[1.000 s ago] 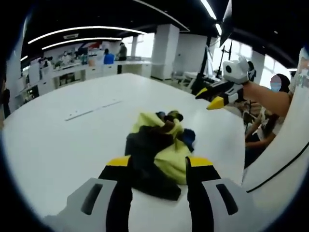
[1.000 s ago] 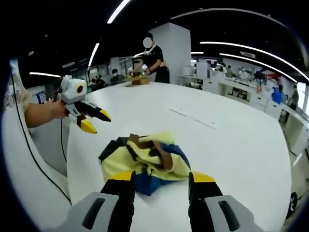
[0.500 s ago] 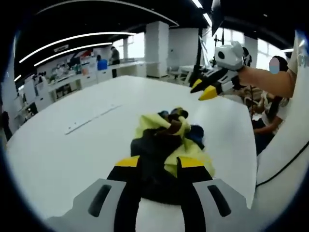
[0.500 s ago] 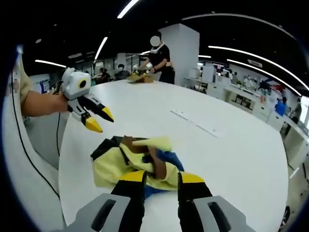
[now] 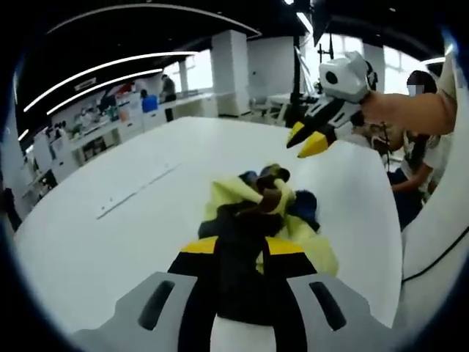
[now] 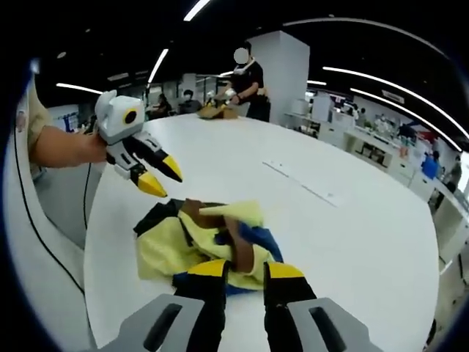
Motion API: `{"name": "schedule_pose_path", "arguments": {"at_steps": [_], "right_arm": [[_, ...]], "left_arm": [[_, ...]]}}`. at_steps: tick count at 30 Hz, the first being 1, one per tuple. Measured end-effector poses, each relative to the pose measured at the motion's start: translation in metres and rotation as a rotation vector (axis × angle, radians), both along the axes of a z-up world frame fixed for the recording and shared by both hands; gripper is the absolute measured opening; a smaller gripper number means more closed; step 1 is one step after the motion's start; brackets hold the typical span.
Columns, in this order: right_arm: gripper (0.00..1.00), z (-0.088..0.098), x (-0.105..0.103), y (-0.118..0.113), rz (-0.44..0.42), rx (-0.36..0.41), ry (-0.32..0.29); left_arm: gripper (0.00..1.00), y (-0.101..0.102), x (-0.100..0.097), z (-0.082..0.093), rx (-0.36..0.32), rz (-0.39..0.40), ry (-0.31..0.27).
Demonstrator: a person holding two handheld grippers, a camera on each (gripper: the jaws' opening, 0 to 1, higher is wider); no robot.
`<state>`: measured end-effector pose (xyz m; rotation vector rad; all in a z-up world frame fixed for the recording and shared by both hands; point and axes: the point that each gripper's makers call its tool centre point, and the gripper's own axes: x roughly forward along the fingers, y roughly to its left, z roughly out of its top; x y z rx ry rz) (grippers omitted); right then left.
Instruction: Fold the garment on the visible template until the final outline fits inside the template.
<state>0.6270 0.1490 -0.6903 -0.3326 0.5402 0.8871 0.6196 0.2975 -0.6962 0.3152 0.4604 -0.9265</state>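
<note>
A: Where is the garment [image 5: 260, 213] being located?

B: It is being seen as a crumpled heap of yellow, black, blue and brown fabric lying on the white tabletop [image 5: 132, 220], near the tabletop edge on the person's side. In the right gripper view the garment [image 6: 198, 238] is being shown bunched, with a yellow flap standing up at its top.

A: How is the left gripper [image 5: 238, 253] being held?

B: In the left gripper view its jaws are being brought close together on a dark fold at the near edge of the garment; dark fabric is being pinched between the yellow-tipped jaws. In the right gripper view the gripper coming in from the left [image 6: 157, 174], held in a hand [image 6: 69, 147], is being shown above the tabletop and apart from the garment, with its jaws slightly parted. The two views are not being reconciled, so the left state cannot be told with certainty.

A: And the right gripper [image 6: 238, 273]?

B: Its jaws are being held narrowly spaced at the near edge of the garment, with yellow and brown fabric being seen between them. In the left gripper view the right gripper [image 5: 306, 139] is being shown raised beyond the garment.

A: What else is being shown?

B: A thin pale strip [image 5: 135, 192] is being seen lying flat on the tabletop, well apart from the garment. A person [image 6: 248, 84] is being seen standing at the far edge of the tabletop.
</note>
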Motion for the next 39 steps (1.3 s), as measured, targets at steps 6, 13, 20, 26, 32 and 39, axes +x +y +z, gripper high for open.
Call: {"name": "schedule_pose_path", "arguments": {"at_steps": [6, 13, 20, 26, 32, 39], "right_arm": [[0.13, -0.011, 0.003, 0.005, 0.006, -0.028, -0.001], [0.14, -0.014, 0.011, 0.011, 0.003, -0.039, -0.014], [0.17, -0.019, 0.017, 0.015, 0.018, -0.07, -0.027], [0.18, -0.026, 0.019, 0.018, 0.035, -0.104, -0.025], [0.16, -0.03, 0.02, 0.017, 0.039, -0.114, -0.023], [0.14, -0.031, 0.021, 0.017, 0.038, -0.111, -0.021]], "left_arm": [[0.19, -0.005, 0.003, -0.009, 0.112, -0.037, -0.047], [0.18, -0.014, 0.01, -0.013, 0.144, -0.056, -0.06], [0.16, -0.026, 0.014, -0.019, 0.175, -0.09, -0.064], [0.13, -0.031, 0.017, -0.025, 0.259, -0.135, -0.1], [0.12, -0.032, 0.024, -0.024, 0.281, -0.135, -0.127], [0.12, -0.041, 0.028, -0.022, 0.296, -0.184, -0.172]]}}
